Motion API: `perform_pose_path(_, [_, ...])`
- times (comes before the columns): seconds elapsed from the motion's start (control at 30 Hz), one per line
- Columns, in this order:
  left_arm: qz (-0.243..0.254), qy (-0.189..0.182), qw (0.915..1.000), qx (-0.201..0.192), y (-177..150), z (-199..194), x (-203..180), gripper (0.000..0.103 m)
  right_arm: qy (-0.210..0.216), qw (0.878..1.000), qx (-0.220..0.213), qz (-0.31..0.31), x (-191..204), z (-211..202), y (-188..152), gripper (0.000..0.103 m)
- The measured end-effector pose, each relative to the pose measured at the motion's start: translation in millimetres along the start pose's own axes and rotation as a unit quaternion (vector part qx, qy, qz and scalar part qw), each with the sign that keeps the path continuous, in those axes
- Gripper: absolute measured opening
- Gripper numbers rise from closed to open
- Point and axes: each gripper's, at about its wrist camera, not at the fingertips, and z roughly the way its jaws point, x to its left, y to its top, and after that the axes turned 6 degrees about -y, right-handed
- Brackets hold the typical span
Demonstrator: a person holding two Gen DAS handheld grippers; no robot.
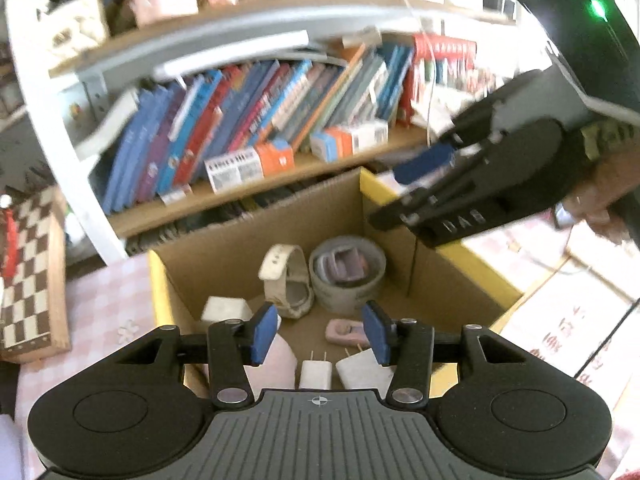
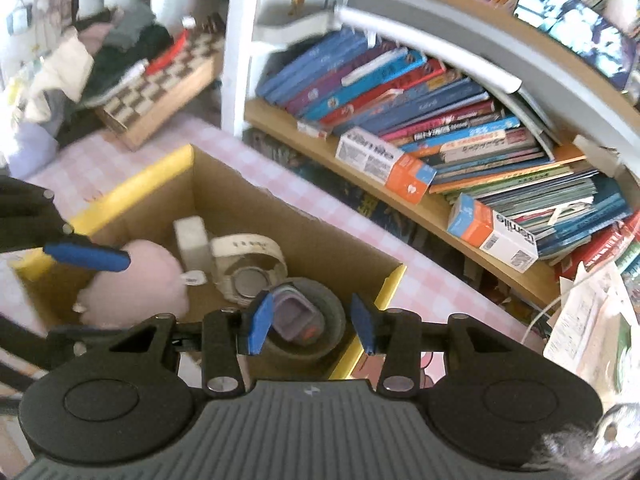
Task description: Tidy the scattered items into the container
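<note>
An open cardboard box (image 1: 224,240) with yellow-taped rims stands on the pink checked cloth. Inside lie a beige watch (image 1: 286,280), a grey tape roll (image 1: 347,276) with a small purple device in its hole, a white block (image 1: 224,308), two white plug chargers (image 1: 316,374), a small pink item (image 1: 345,331) and a pink soft toy (image 2: 136,280). My left gripper (image 1: 320,334) is open and empty above the box's near side. My right gripper (image 2: 312,326) is open and empty over the tape roll (image 2: 320,320); it also shows in the left wrist view (image 1: 400,208) over the box's right rim.
A bookshelf (image 1: 248,128) full of leaning books and small cartons stands right behind the box. A chessboard box (image 1: 32,272) lies to the left. Printed cartons (image 1: 568,320) sit to the right. Clothes are piled at the far left (image 2: 100,48).
</note>
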Motion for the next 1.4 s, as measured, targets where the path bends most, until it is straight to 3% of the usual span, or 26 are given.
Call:
perform_pose_path(0.2, [-0.015,0.008,0.9984,-0.055,-9.9,-56.3,-8.5,0.049,0.021,0.999,-0.033,0.028,18.4,-52.4,-16.2,0.042])
perform_pose_path(0.27, [-0.019,0.011,0.9974,-0.069,-15.4,-74.5,-11.0,0.055,0.028,0.998,-0.043,0.036,28.5,-71.1,-22.1,0.042])
perform_pose_path(0.5, [-0.032,0.014,0.9944,-0.099,-43.2,-129.9,-21.2,0.057,0.049,0.994,-0.064,0.068,64.5,-126.8,-46.3,0.045])
perform_pose_path(0.9, [-0.067,0.038,0.9915,-0.105,-108.4,-180.5,-39.6,0.062,0.026,0.989,-0.062,0.128,116.5,-181.3,-113.9,0.045])
perform_pose_path(1.4, [-0.128,0.074,0.9852,-0.086,-180.4,-194.2,-72.2,0.077,-0.034,0.983,-0.033,0.178,173.0,-208.3,-206.0,0.045])
